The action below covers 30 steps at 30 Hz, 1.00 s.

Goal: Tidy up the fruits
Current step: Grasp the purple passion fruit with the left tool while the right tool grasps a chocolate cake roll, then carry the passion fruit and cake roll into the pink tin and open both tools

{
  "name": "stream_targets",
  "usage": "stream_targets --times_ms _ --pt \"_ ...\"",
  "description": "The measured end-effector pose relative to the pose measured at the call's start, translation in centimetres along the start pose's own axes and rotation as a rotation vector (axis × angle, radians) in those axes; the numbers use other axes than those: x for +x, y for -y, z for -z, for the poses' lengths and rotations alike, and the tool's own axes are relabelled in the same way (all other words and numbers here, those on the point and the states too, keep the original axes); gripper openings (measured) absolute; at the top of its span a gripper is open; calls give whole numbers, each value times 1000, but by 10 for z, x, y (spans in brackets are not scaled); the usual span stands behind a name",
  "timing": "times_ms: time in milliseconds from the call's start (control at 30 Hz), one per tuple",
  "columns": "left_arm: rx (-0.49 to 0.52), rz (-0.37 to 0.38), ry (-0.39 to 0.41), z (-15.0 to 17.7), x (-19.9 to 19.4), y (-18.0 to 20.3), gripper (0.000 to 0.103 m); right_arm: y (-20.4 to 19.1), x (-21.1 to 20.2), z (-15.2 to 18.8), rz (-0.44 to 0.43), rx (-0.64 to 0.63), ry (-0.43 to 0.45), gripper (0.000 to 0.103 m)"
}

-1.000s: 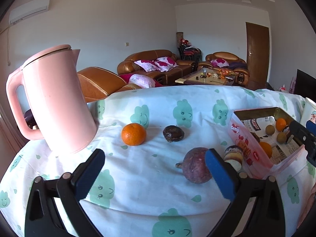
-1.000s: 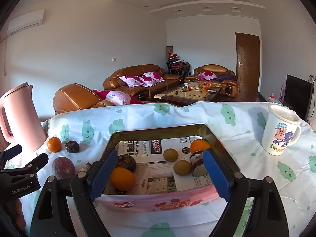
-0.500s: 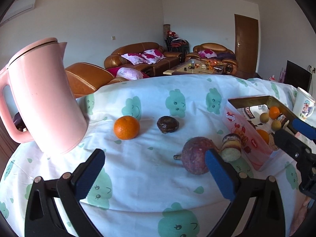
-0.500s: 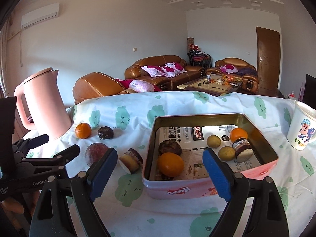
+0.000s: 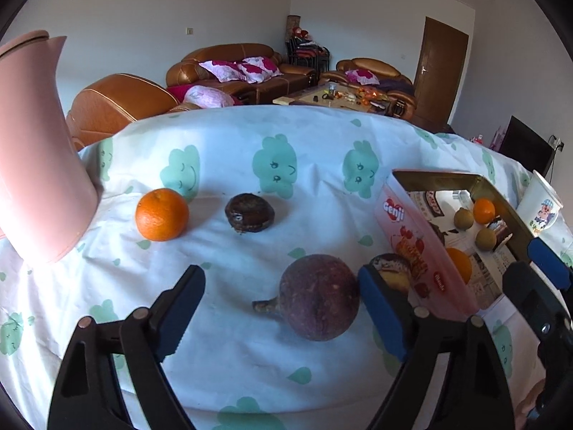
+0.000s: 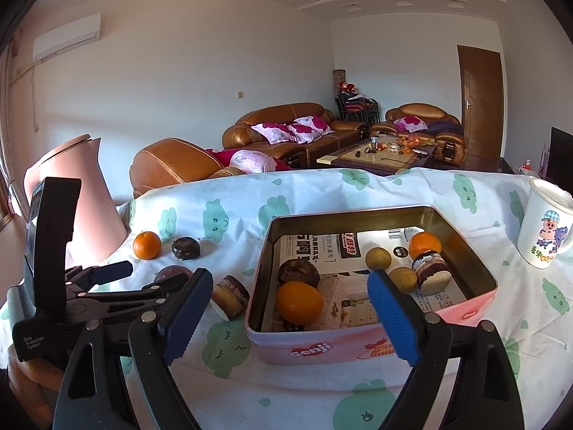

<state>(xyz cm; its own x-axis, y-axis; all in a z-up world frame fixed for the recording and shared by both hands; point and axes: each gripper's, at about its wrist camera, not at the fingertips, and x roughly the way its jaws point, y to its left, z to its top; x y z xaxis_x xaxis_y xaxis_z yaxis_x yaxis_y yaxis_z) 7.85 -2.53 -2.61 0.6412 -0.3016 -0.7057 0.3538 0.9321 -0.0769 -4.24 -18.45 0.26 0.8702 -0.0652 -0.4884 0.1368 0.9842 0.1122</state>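
Closing in on the round, dull-purple passion fruit (image 5: 318, 297), the left gripper (image 5: 281, 310) now has it low in the centre of the left wrist view, between its wide-open blue pads and touching or just beside the right-hand one; a second ago the fruit sat smaller and further up the frame. A small chocolate-topped sponge cake (image 5: 392, 273) lies just behind that pad, against the side of the pink rectangular biscuit tin (image 5: 412, 247) at the right of the frame. Further back on the white cloud-print tablecloth (image 5: 222, 326) sit a bright orange (image 5: 162, 214) and a dark round chocolate cake (image 5: 250, 213), with a tall pink plastic kettle (image 5: 39, 165) at the left edge. In the right wrist view the right gripper (image 6: 290, 313) hangs with fingers spread and empty in front of the tin (image 6: 358, 347), which has slid from filling the lower middle to sitting right of centre as this hand pulled back and left. Inside, on printed paper, lie two oranges, two small tan fruits and two cakes. A white cartoon mug (image 6: 544, 229) stands at the far right. The left gripper (image 6: 118, 279) shows at lower left, over the passion fruit (image 6: 172, 273). Judging by this approach, the passion fruit is next to be grasped and carried to the tin.
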Motion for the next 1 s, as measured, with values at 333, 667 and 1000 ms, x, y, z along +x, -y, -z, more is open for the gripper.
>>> stream_targets --times_ms 333,667,1000 --pt "-9 155 -24 6 -1 8 50 -4 3 1 -14 -31 -15 89" --pt "-22 9 -29 5 -13 -28 49 -27 14 -9 -104 -187 -58 54" --pt "-26 105 -102 6 -20 -46 50 -73 69 -9 -134 -454 -278 53"
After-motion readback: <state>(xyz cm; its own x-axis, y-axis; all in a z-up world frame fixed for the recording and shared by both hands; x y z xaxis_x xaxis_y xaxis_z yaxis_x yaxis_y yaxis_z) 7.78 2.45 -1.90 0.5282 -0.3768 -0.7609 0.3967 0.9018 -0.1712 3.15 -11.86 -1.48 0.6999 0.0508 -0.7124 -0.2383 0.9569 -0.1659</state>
